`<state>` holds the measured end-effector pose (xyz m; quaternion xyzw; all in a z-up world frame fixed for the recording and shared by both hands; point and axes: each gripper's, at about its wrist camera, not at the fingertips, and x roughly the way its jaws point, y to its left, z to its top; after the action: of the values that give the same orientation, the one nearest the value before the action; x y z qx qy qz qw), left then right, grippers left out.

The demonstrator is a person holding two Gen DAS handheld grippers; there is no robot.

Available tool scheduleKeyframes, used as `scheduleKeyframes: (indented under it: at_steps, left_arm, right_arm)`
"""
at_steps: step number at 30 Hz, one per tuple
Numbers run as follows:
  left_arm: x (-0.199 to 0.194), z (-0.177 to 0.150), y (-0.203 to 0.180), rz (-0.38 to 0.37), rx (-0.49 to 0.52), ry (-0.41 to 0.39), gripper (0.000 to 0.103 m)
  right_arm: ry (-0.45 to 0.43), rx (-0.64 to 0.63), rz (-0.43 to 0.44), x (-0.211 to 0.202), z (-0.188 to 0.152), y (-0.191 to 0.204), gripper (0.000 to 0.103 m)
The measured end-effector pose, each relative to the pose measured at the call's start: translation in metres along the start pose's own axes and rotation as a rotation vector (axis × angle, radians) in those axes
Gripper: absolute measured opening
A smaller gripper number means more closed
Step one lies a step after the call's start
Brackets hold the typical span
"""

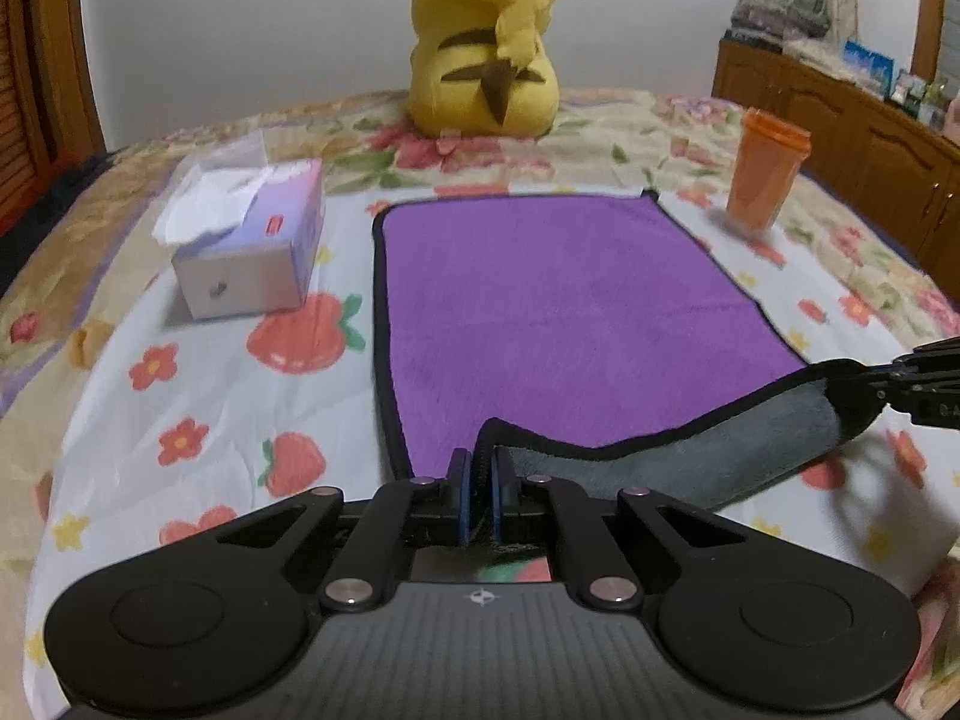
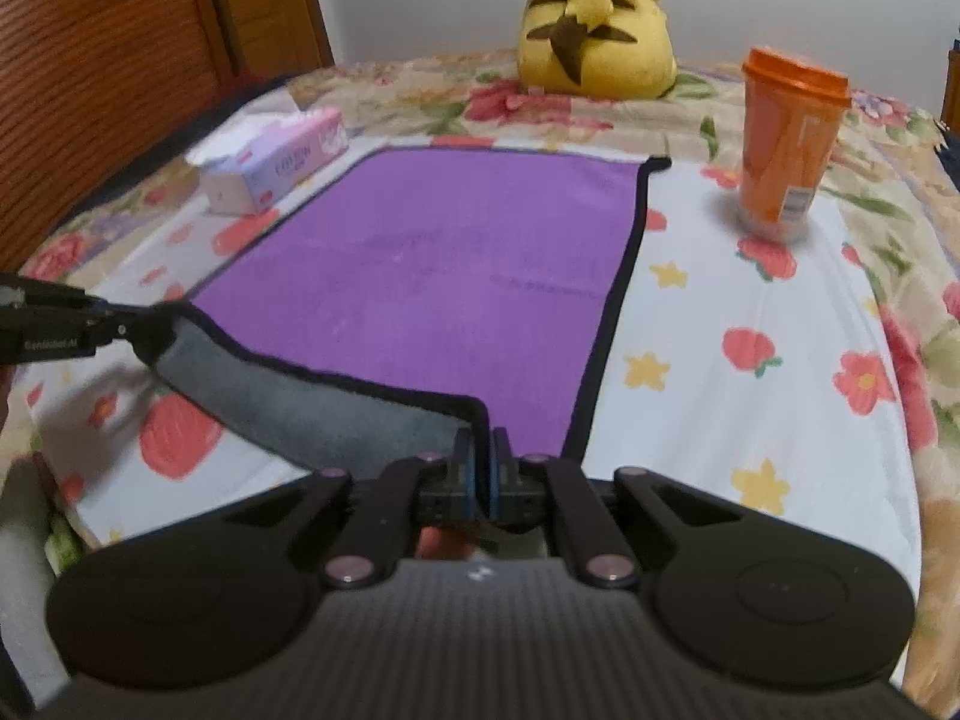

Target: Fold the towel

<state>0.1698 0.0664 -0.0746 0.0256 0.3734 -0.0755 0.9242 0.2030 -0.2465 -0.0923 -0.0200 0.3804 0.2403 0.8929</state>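
While the left gripper [image 1: 479, 468] has its jaws pinched on the near left corner of the purple, black-edged microfibre towel [image 1: 558, 294], the cloth lies flat ahead of them on the flower-printed bed sheet [image 1: 198, 396], its grey underside lifted toward the right gripper [image 1: 864, 387]. Left of the jaws sits a white tissue box [image 1: 252, 252].

From the right wrist, the right gripper [image 2: 480, 450] clamps the near right towel [image 2: 432, 264] corner; an orange plastic tumbler [image 2: 786, 144] stands ahead to the right.
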Motion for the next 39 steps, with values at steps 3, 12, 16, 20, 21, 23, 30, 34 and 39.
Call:
scheduleKeyframes:
  at_steps: [3, 12, 16, 20, 21, 23, 30, 34, 39]
  left_arm:
    - [-0.005, 0.004, -0.002, -0.009, 0.001, -0.031, 0.009]
    - [-0.017, 0.020, -0.003, 0.014, -0.026, -0.149, 0.009]
    - [-0.017, 0.029, -0.001, 0.021, -0.039, -0.185, 0.009]
    - [-0.013, 0.036, 0.000, 0.016, -0.046, -0.203, 0.009]
    - [-0.012, 0.038, 0.000, 0.016, -0.043, -0.205, 0.009]
    - [-0.008, 0.041, 0.000, 0.016, -0.035, -0.210, 0.009]
    - [0.004, 0.048, 0.000, 0.017, -0.019, -0.216, 0.009]
    - [0.010, 0.050, -0.001, 0.020, -0.008, -0.214, 0.009]
    - [0.016, 0.053, 0.001, 0.026, -0.005, -0.219, 0.008]
  right_arm:
    - [-0.034, 0.011, 0.009, -0.003, 0.006, -0.004, 0.005]
    - [-0.103, 0.008, 0.013, -0.003, 0.024, -0.012, 0.005]
    - [-0.125, 0.022, 0.015, -0.001, 0.030, -0.019, 0.005]
    - [-0.148, 0.025, 0.028, -0.002, 0.035, -0.023, 0.005]
    - [-0.154, 0.023, 0.032, -0.003, 0.036, -0.024, 0.005]
    - [-0.166, 0.021, 0.039, -0.004, 0.038, -0.024, 0.005]
    - [-0.183, 0.001, 0.042, -0.001, 0.044, -0.025, 0.005]
    - [-0.176, -0.011, 0.038, 0.005, 0.045, -0.025, 0.005]
    - [-0.174, -0.024, 0.030, 0.012, 0.047, -0.027, 0.005]
